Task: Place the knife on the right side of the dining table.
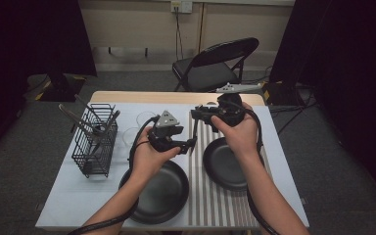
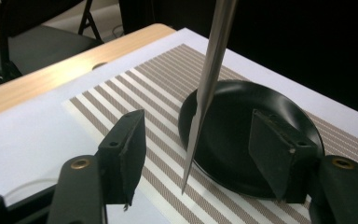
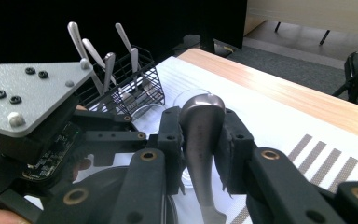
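Note:
My right gripper [image 1: 196, 115] [image 3: 200, 128] is shut on the handle of a metal knife [image 3: 199, 140]. The knife [image 1: 193, 132] hangs blade down over the left edge of the striped placemat [image 1: 210, 200]. In the left gripper view its blade [image 2: 209, 79] stands upright between the two jaws, touching neither pad. My left gripper [image 1: 190, 145] [image 2: 199, 130] is open around it, just below and left of the right one. A black plate [image 2: 242, 107] lies on the mat behind the blade.
A second black plate [image 1: 159, 193] lies near the front under my left forearm. A black wire basket [image 1: 95, 142] holding several utensils stands at the left. Clear glasses [image 1: 144, 119] sit beside it. A folding chair [image 1: 215, 63] stands beyond the table.

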`<state>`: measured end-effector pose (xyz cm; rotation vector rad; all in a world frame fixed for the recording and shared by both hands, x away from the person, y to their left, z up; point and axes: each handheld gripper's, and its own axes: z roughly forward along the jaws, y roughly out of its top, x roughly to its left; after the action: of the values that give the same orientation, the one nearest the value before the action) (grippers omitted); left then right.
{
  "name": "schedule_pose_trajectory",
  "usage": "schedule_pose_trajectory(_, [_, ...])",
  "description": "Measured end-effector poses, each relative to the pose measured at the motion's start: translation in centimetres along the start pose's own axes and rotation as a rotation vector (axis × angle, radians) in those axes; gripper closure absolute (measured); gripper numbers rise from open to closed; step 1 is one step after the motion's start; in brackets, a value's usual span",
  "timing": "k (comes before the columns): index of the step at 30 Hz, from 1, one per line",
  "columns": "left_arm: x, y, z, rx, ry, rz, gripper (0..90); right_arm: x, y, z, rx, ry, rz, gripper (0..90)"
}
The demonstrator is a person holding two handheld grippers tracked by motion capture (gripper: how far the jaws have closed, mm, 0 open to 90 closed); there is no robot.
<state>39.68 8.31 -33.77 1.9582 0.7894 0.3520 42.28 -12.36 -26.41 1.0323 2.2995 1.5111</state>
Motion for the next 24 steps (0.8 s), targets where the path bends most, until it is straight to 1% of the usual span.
schedule_pose_trajectory(3, [0.1,-0.2,0.1,0.012,0.005,0.0,35.4,-0.2,0.0,0.0,0.001,0.0,0.004,73.8])
schedule_pose_trajectory(7, [0.1,-0.5,0.3,0.016,-0.006,0.001,35.0,-0.5,0.1,0.0,-0.001,0.002,0.011,73.8])
schedule_pose_trajectory(11, [0.0,-0.5,0.5,0.02,-0.009,0.007,34.8,-0.9,0.1,0.0,-0.006,0.009,0.03,73.8])
schedule_pose_trajectory(14, [0.0,-0.4,0.6,0.027,-0.008,0.015,34.5,-1.2,0.1,0.0,-0.006,0.003,0.034,73.8])
schedule_pose_trajectory(18, [0.1,-0.5,0.9,0.032,-0.015,0.011,34.4,-1.5,0.1,0.2,-0.005,0.009,0.039,73.8])
schedule_pose_trajectory(19, [0.1,-0.6,0.9,0.041,-0.01,0.01,34.4,-1.6,0.1,0.2,-0.004,0.006,0.039,73.8])
schedule_pose_trajectory(21, [0.1,-0.6,1.1,0.04,-0.02,0.008,34.3,-1.7,0.2,0.3,-0.005,0.004,0.037,73.8])
schedule_pose_trajectory(24, [0.2,-0.8,1.4,0.051,-0.018,0.003,34.3,-1.8,0.3,0.4,-0.003,0.004,0.04,73.8])
